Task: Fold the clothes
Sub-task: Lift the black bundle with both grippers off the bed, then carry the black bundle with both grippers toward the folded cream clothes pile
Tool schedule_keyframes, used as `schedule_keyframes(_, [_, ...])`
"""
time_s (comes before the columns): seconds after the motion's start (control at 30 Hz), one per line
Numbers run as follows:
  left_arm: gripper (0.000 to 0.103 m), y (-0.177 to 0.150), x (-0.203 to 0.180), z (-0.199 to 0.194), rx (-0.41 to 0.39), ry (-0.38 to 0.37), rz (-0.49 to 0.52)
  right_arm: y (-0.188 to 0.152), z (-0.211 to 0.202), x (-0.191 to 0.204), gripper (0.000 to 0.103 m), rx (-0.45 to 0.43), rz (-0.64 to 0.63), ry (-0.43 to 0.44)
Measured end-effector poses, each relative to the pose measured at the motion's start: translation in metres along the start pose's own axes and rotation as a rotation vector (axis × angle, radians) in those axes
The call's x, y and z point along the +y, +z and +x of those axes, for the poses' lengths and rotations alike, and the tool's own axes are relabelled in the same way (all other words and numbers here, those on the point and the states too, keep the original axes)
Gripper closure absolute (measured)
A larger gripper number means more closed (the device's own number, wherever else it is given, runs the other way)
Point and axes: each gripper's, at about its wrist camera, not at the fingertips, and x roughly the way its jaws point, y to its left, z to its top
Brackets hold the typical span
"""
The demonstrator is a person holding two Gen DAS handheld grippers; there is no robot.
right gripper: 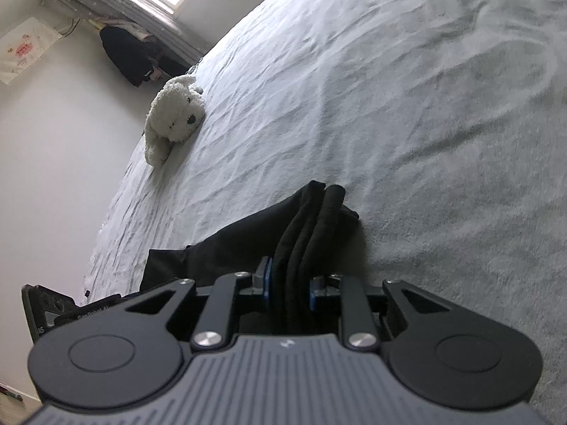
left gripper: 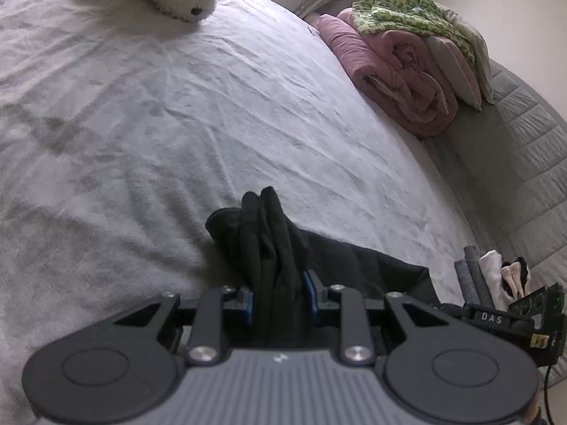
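A wide bed [left gripper: 149,113] under a pale, wrinkled sheet fills the room, daylight falling from a window at the far end. Nearest, the left hand-held gripper [left gripper: 280,295] is clenched on a bunched edge of a black garment [left gripper: 269,233], the cloth squeezed between its blue pads [left gripper: 311,292] and standing up in folds beyond them. The right hand-held gripper [right gripper: 288,288] grips another gathered edge of the same black garment [right gripper: 312,212], which trails leftward across the sheet at the bed's near side. To the right in the left view, a small stack of folded clothes [left gripper: 492,278] sits at the bed's edge. Farther right lies a rolled pink quilt [left gripper: 397,71] with a green patterned cloth [left gripper: 400,10] on top. A white plush dog [right gripper: 175,115] rests far off by the wall.
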Motion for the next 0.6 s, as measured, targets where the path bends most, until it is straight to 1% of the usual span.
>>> schedule_keyframes(0.2, [0.077, 0.000, -0.007, -0.001, -0.004, 0.026, 0.057, -0.003, 0.000, 0.010, 0.080, -0.013, -0.067, -0.042])
schedule_keyframes(0.4, [0.078, -0.002, -0.014, -0.002, -0.019, 0.055, 0.092, -0.006, 0.000, 0.020, 0.083, -0.028, -0.125, -0.094])
schedule_keyframes(0.5, [0.078, -0.005, -0.023, -0.003, -0.037, 0.096, 0.151, -0.009, 0.000, 0.030, 0.083, -0.042, -0.194, -0.139])
schedule_keyframes(0.6, [0.080, -0.009, -0.032, -0.006, -0.059, 0.129, 0.202, -0.011, 0.001, 0.034, 0.083, -0.052, -0.221, -0.163])
